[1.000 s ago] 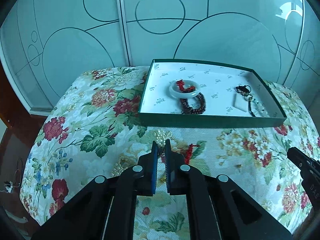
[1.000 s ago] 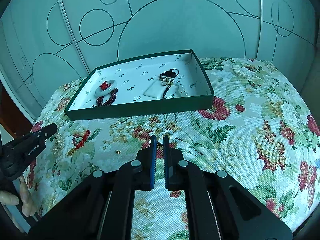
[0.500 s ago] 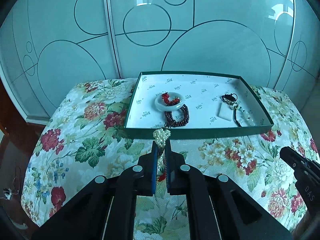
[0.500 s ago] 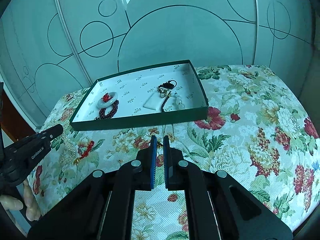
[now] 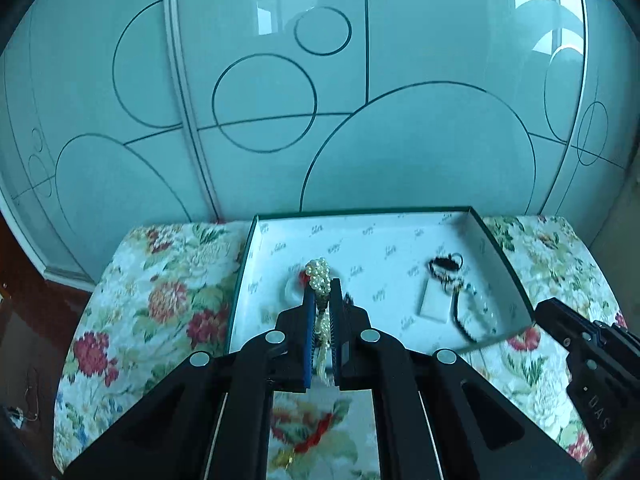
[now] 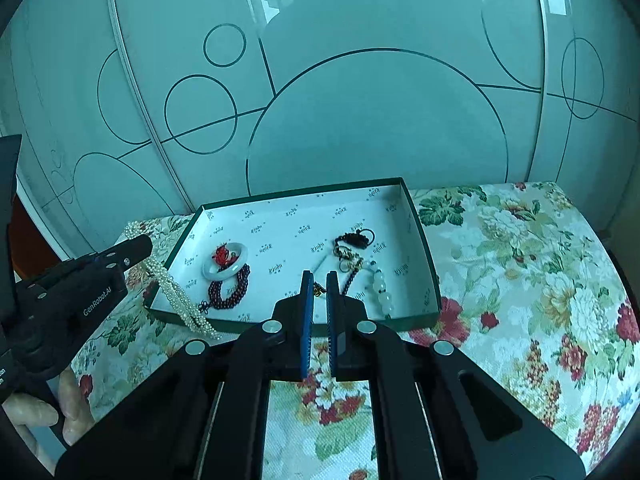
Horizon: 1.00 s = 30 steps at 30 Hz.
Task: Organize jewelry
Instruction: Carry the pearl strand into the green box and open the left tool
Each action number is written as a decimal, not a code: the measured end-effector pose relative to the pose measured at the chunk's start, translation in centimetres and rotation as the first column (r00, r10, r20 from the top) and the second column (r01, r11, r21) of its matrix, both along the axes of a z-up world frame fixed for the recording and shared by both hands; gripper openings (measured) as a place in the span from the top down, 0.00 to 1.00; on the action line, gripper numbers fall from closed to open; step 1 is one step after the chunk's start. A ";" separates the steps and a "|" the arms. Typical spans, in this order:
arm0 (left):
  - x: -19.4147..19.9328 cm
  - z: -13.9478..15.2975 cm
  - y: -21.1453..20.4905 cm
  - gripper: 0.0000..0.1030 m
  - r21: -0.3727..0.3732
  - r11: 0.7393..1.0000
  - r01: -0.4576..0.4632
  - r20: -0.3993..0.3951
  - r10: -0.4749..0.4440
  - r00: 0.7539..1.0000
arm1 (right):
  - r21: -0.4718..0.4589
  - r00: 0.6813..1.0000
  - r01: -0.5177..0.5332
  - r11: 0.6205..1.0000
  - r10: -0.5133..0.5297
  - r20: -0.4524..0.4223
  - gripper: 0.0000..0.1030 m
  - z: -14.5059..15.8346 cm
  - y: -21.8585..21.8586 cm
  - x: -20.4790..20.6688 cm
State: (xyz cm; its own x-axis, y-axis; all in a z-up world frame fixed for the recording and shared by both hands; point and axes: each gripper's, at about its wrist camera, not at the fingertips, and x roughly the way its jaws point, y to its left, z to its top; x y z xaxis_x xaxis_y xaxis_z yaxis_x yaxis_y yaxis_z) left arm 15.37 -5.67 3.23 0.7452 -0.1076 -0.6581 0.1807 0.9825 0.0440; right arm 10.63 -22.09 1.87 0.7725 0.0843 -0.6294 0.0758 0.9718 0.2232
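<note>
Holding the pearl necklace (image 5: pixel 318 280) pinched near its top in my closed left gripper (image 5: pixel 322 292), above the green box (image 6: pixel 426 240), I judge it light, limp and slippery, while my right gripper (image 6: pixel 317 280) is nearly closed on nothing.

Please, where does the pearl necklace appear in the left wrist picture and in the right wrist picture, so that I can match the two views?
Left wrist view: the pearl necklace sits at centre, clamped in the left gripper, its bunched end above the fingertips.
Right wrist view: the same necklace hangs at the left, from the left gripper, across the near left corner of the box.
Shared landmark: the green box.
</note>
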 end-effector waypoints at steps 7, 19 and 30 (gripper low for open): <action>4.1 -0.8 -1.3 0.94 0.004 1.000 0.013 -0.014 -0.013 1.000 | -0.001 0.999 0.005 1.000 -0.005 -0.047 0.94 -1.6 -0.1 4.7; 8.9 -6.2 -1.6 0.93 0.030 1.000 -0.001 -0.119 0.005 0.993 | -0.005 0.988 0.022 1.000 -0.023 -0.152 0.93 -6.5 -0.4 9.5; 8.5 -6.5 -0.7 0.45 0.003 1.000 -0.028 -0.135 0.028 0.990 | 0.007 0.988 0.030 1.000 -0.029 -0.150 0.73 -6.7 -0.6 9.0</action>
State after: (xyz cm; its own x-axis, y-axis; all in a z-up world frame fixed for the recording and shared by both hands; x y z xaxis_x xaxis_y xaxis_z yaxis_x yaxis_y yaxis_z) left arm 23.85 -6.34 -3.27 0.6526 -0.0870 -0.7527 0.1570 0.9873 0.0220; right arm 19.59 -22.66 -4.85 0.6717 0.0688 -0.7376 0.1379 0.9667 0.2157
